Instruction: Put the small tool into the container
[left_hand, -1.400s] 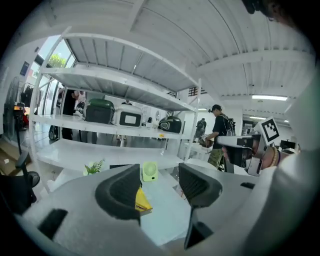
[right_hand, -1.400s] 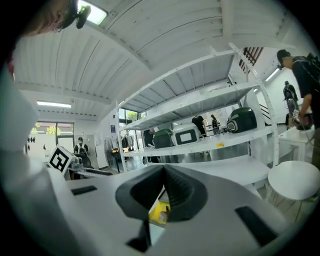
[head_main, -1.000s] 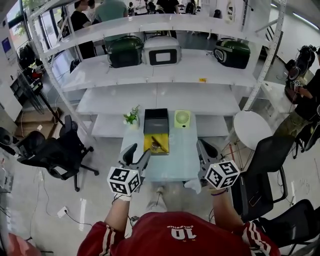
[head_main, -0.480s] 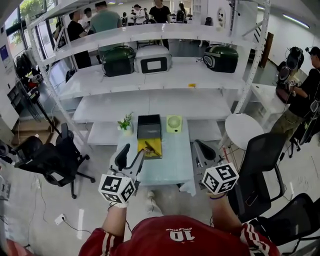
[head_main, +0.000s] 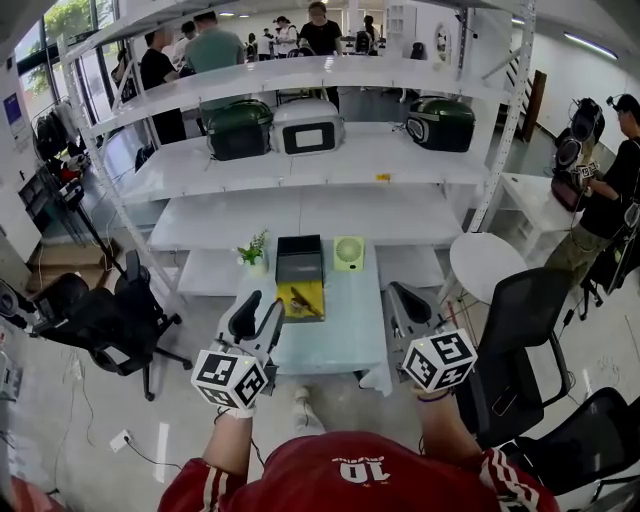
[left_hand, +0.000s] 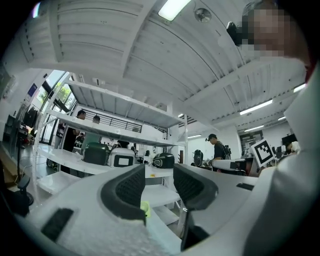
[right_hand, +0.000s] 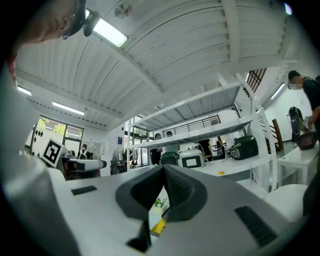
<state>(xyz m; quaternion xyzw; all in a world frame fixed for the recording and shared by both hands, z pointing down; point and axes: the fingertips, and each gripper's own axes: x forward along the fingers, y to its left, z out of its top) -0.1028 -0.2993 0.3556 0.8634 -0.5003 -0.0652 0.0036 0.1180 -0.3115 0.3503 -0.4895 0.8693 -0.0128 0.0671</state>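
Two grippers: mine, one in each hand, both held at the near end of the table (head_main: 340, 325).
Left gripper: my left gripper (head_main: 258, 312) is at the table's near left corner. Its jaws stand apart and are closing, with nothing between the pads.
Right gripper: my right gripper (head_main: 400, 297) is at the table's near right edge. Its pads meet at the tips and hold nothing.
One small tool: the small tool (head_main: 298, 297) lies on the yellow tray, left of the table's middle. It is outside the container and well apart from both my grippers.
One container: the container (head_main: 299, 258) is a black open box at the table's far end. Its inside is dark and I cannot make out any contents.
One yellow tray: the yellow tray (head_main: 306, 303) sits on the table just in front of the container, and only the tool lies on it.
One fan: a green fan (head_main: 348, 252) stands at the table's far end, just right of the container.
One plant: a small plant (head_main: 252, 254) stands at the table's far left corner, just left of the container.
Three appliances: on a shelf (head_main: 200, 160) beyond the table's far end sit a dark green appliance (head_main: 238, 128), a white one (head_main: 307, 125) just beside it, and a second dark green one (head_main: 441, 122) farther right.
Two chairs: one black chair (head_main: 105, 315) stands left of the table and another (head_main: 520, 320) stands right of it.
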